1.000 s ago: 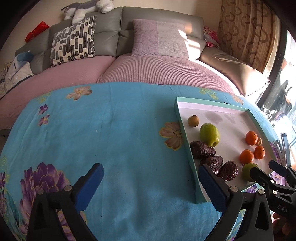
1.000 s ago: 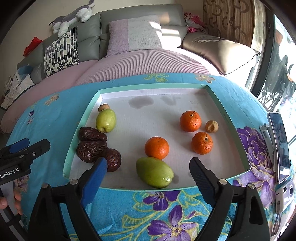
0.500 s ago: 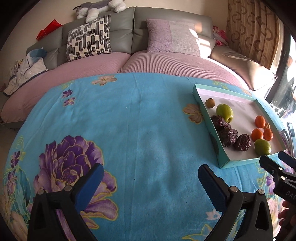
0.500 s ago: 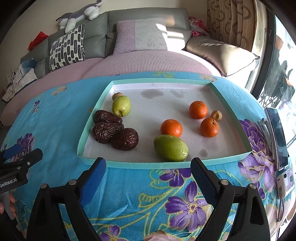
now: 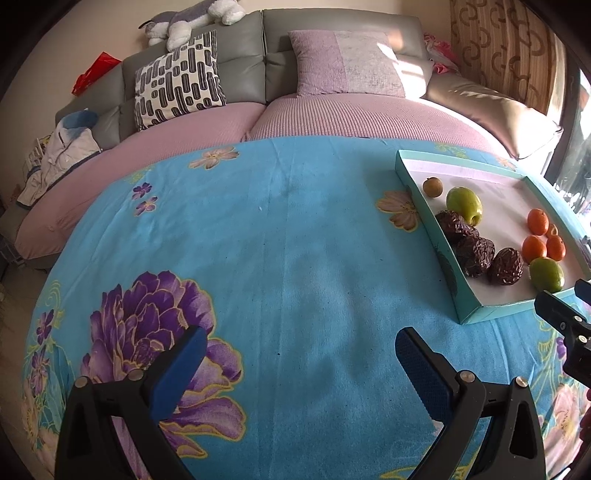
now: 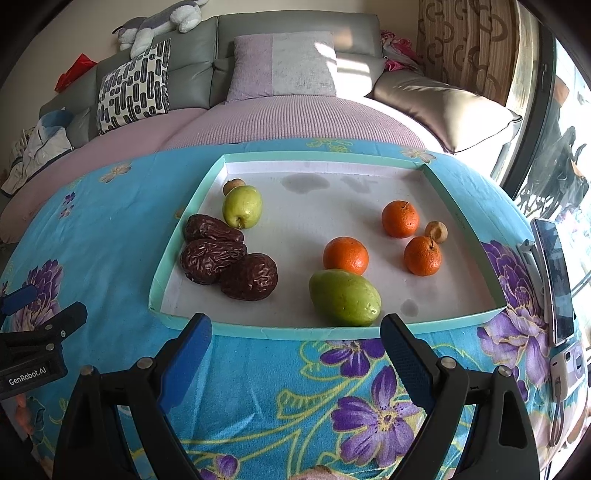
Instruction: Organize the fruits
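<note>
On the bench [image 6: 110, 236], spread with a blue flowered cloth, a shallow teal-rimmed tray [image 6: 317, 332] holds all the fruit. Behind the bench runs a grey sofa [image 6: 295, 33] with a black-and-white patterned cushion [image 6: 135, 86], a mauve cushion [image 6: 284, 66] and a plush toy [image 6: 159, 22] lying along its top. A phone [image 6: 554, 273] stands on its edge off the tray's right side.

Inside the tray, three wrinkled dark dates [image 6: 225, 256] sit bunched and touching near the left wall, their long axes lying roughly across the tray. Just behind them stands a green apple [image 6: 242, 206], stem end facing the camera, with a small brown fruit [image 6: 233, 184] touching its far side. A green mango [image 6: 344, 297] lies close to the near rim, its long axis slanting from far-left to near-right, touching one of three oranges [image 6: 346, 255]. A second small brown fruit [image 6: 436, 231] rests between the other two oranges.

The right claw [image 6: 295, 343] hangs just short of the near rim, fingers wide apart and holding nothing; only the rim lies between it and the mango. The left claw [image 5: 297, 354] is over bare cloth, well left of the tray, likewise spread and empty.
</note>
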Tool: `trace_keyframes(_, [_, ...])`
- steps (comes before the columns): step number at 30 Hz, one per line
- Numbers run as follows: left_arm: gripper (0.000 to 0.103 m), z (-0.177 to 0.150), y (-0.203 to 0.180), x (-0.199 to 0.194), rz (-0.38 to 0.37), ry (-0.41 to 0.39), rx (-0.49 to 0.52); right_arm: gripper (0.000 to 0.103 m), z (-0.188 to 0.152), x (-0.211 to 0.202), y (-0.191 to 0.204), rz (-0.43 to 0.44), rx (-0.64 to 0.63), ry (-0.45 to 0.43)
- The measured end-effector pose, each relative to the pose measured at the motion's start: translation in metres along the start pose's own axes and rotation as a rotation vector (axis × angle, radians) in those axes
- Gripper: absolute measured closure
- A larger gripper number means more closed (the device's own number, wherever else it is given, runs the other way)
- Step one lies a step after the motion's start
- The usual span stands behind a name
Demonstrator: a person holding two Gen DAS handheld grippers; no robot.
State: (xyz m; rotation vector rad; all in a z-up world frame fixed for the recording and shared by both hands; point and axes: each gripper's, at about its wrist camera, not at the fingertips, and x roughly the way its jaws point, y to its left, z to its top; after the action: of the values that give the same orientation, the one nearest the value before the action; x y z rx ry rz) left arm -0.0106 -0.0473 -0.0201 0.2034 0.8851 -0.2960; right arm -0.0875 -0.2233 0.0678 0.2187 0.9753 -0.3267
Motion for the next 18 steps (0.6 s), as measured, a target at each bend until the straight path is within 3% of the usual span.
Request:
trace_keyframes(6, [0.000, -0.0006, 0.0012, 0.0058, -0.022, 0.024, -0.036, 0.010, -0.0016, 0.0037, -0.0003, 0.003, -0.002, 0.022])
trace_keyframes(18, [0.000, -0.0017, -0.0038, 0.0022, 0.050, 0.006, -0.020, 0.010, -0.0033, 0.0045, -0.0019, 0.008, 0.003, 0.032])
